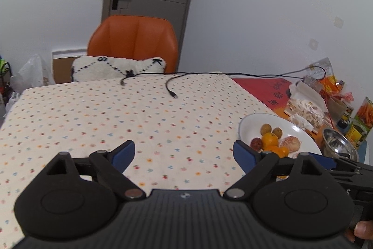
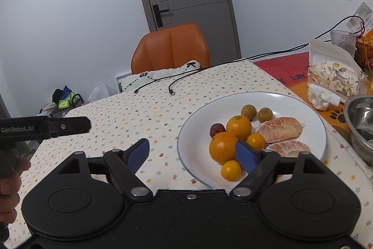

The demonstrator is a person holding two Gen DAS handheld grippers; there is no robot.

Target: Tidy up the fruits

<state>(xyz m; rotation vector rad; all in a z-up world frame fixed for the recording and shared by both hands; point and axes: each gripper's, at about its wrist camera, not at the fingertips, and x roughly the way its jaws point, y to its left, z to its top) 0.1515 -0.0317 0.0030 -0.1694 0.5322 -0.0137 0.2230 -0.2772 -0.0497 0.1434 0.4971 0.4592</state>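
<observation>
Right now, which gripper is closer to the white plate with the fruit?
Right. The right gripper hangs at the white plate's near rim, one finger over it. The left gripper sits over bare tablecloth, left of it.

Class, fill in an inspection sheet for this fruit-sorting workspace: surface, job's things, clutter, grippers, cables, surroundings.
Surface: table under a cream dotted tablecloth, red mat at its far right.
Job's things: white round plate holding four oranges, two peeled citrus pieces, two brownish-green round fruits, one dark red fruit.
Clutter: steel bowl, patterned paper packet, packets beyond.
Grippers: left gripper open, empty; right gripper open, empty, one finger over the plate.
Cables: black cables, ends loose on the cloth.
Surroundings: orange chair, grey door, bags on the floor.
</observation>
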